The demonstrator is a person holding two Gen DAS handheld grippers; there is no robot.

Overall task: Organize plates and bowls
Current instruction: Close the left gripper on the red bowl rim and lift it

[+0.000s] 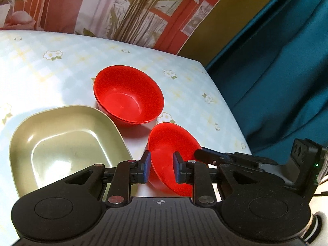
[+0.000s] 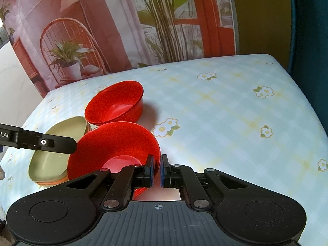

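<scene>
Both grippers pointed steeply down toward the tabletop (image 2: 235, 110), which wore a pale checked cloth with small flowers.

The left gripper (image 1: 162, 167) came at a tilted red bowl (image 1: 172, 143) from the near side. The bowl's wall lay between its blue pads (image 1: 147, 168), with the left pad at the bowl's outer side and the right pad inside the rim. Its jaws stood a little apart; in the left wrist view the pads looked close to the wall, but whether they pressed on it could not be told.

The right gripper (image 2: 157, 171) reached in from the bowl's other side. In the right wrist view its jaws were nearly together, pinching the bowl's near right rim between the two pads, one inside and one outside. The bowl leaned, open toward the far left, and the left gripper's black finger showed at its left rim.

Beyond it, toward the middle of the tabletop, stood a stack of red bowls (image 1: 128, 95), upright and apart from the held one. To the left, near the front edge, sat beige square bowls (image 1: 67, 147), nested, with an orange rim showing under them in the right wrist view.
</scene>
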